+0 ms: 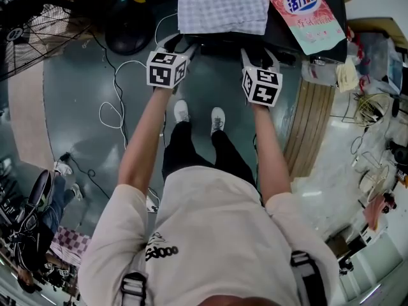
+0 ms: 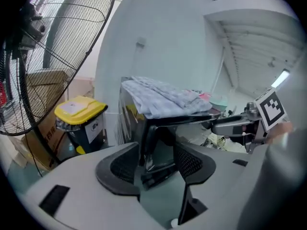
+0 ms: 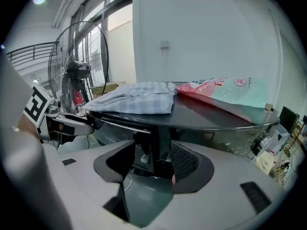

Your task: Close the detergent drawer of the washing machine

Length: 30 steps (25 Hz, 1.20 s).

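Left tool (image 2: 158, 164): open, holding nothing;
Right tool (image 3: 152, 164): open, holding nothing;
Black shiny washing machine (image 3: 211, 121): near, facing both tools

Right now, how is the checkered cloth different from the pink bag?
The cloth has pale checks; the bag is pink and teal with print. The cloth looks soft and folded; the bag shiny and flat. In the head view the cloth is left of the bag. Both lie on the washer's dark top.

The left arm (image 1: 143, 139) and the right arm (image 1: 268, 145) are stretched forward, side by side. The left gripper (image 2: 158, 164) has its jaws apart. The right gripper (image 3: 151, 164) has them apart too.
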Tool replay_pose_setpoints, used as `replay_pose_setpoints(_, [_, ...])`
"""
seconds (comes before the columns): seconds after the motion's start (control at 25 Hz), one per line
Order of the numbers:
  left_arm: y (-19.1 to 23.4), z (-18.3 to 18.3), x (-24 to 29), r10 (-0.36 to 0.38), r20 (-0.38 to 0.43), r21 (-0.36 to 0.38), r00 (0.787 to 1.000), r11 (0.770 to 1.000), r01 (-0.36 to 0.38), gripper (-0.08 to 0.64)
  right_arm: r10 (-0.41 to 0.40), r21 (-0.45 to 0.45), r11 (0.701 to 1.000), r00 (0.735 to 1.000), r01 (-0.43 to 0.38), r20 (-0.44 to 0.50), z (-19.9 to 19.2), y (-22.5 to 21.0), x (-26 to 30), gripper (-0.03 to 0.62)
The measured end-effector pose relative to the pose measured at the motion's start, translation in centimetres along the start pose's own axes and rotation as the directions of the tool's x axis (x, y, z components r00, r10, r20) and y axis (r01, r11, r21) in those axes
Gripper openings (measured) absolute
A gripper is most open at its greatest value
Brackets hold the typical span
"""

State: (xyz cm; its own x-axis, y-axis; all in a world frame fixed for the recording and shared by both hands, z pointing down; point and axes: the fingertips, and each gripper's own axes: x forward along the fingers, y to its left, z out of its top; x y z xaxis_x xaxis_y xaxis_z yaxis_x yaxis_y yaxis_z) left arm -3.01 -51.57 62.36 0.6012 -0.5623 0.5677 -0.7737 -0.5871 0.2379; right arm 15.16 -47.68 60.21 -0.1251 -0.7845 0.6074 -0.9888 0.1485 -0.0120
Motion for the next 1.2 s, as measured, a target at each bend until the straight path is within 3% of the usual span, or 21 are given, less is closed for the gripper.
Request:
replay_pose_setpoints(0.32, [0.8,0.2,0.6,-0.029,0.01,-0.024,1.0,0.999,0.03,0.275,-0.137,0.038,0.99,0.99,0.135,0.045,0.1,-0.6,0.0,0.245])
replay_pose_setpoints(0.8, [1.4,0.4,1.0,-0.047,-0.006,-0.046,0.999,0.998,0.046,0.304,-0.093,0.189,0.979,0.994,0.083,0.048,-0.3,-0.8,0.8,0.255])
replay_pose_setpoints(1.2, [1.5,0.3,1.2,-0.027,-0.022,-0.039,0.999,0.999,0.026,0.31,-0.147,0.214,0.967,0.989,0.138,0.027,-0.5,-0.9,0.8,0.261])
